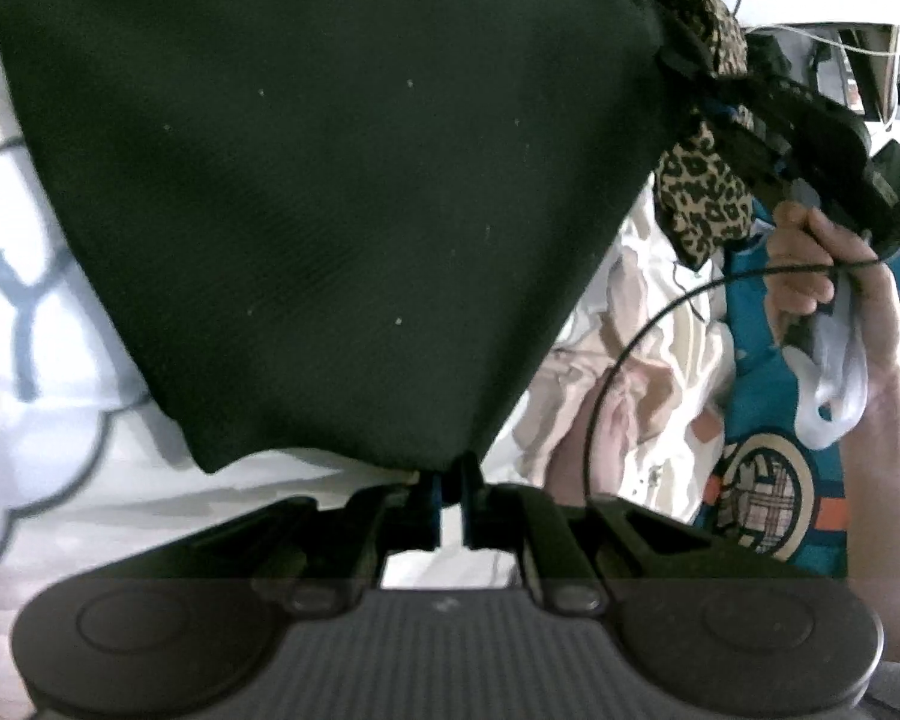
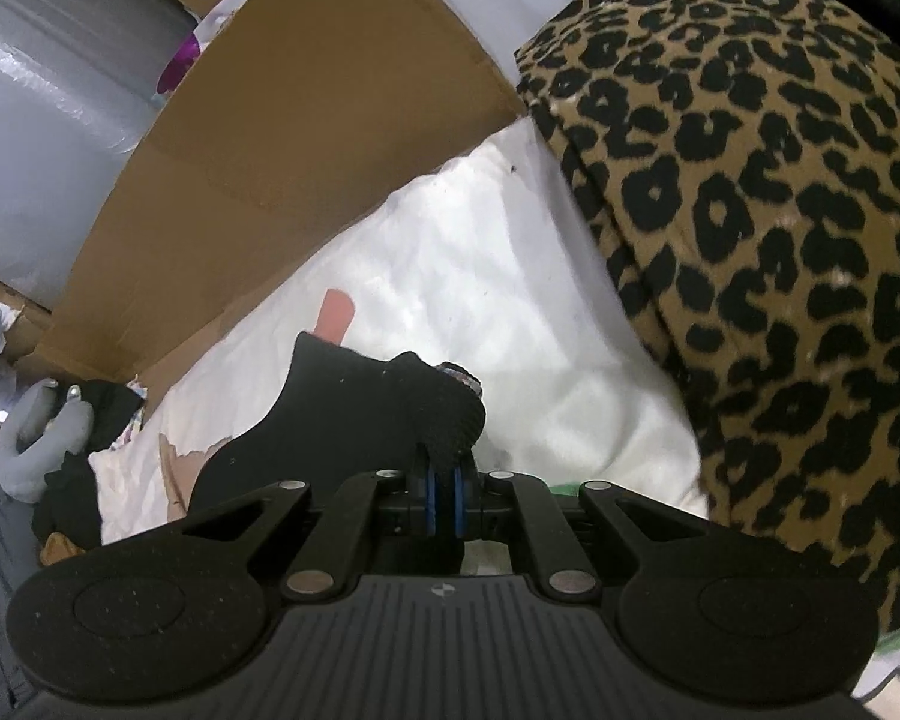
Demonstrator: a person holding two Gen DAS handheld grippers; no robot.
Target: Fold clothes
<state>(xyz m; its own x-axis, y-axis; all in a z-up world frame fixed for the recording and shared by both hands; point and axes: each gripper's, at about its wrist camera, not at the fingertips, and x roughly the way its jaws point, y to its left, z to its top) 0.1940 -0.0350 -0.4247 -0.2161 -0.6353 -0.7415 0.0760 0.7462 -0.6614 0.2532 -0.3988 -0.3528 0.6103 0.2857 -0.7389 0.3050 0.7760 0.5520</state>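
left gripper (image 1: 450,477): jaws pinching hem corner of black garment (image 1: 306,210), matte fine-ribbed knit, stretched flat | right gripper (image 2: 447,483): jaws pinching its other black edge, leopard-print lining (image 2: 768,252) hanging beside | below: white quilted bedding (image 2: 450,276), brown cardboard (image 2: 282,138)

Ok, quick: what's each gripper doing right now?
Left gripper: shut on a corner of the black garment.
Right gripper: shut on another corner of it.

The black garment (image 1: 330,210) hides most of the bedding; the leopard-print cloth (image 2: 780,270) runs off frame.
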